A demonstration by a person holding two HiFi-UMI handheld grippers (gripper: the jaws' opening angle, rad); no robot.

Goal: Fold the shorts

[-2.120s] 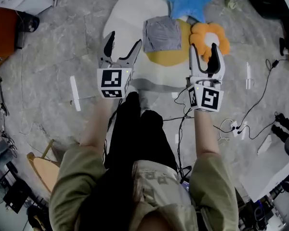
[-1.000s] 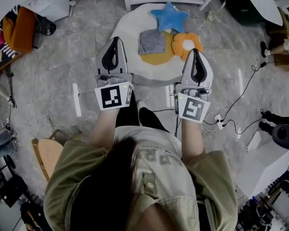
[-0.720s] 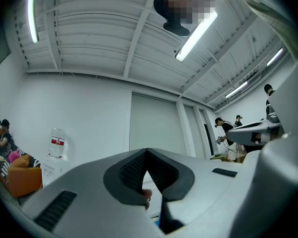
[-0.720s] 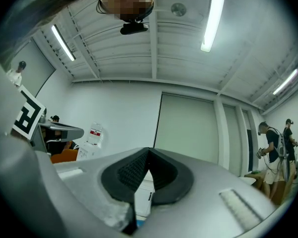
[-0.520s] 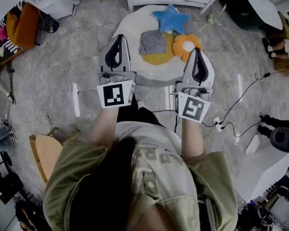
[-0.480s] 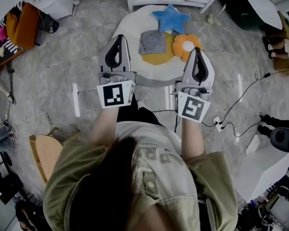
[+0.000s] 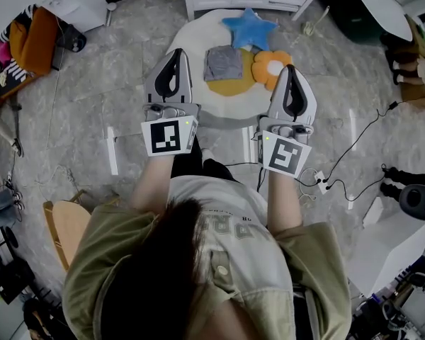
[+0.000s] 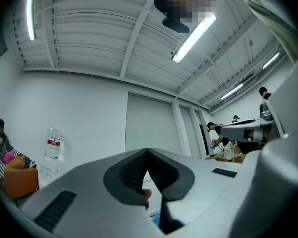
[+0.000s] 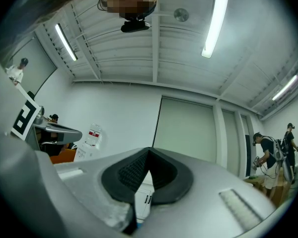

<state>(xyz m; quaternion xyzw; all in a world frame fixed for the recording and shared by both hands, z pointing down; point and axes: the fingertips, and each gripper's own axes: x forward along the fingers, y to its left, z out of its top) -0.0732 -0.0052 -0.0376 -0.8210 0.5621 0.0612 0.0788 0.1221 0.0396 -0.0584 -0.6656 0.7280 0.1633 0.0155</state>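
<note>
Blue star cushion (image 7: 249, 28), orange flower cushion (image 7: 272, 66)

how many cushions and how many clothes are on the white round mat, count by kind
cushions: 2, a blue star and an orange flower
shorts: 1, grey and folded
total: 3

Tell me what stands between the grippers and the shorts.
Nothing visible. The shorts lie uncovered on the mat, flower beside, star beyond. The left gripper and right gripper are shut, empty.
</note>
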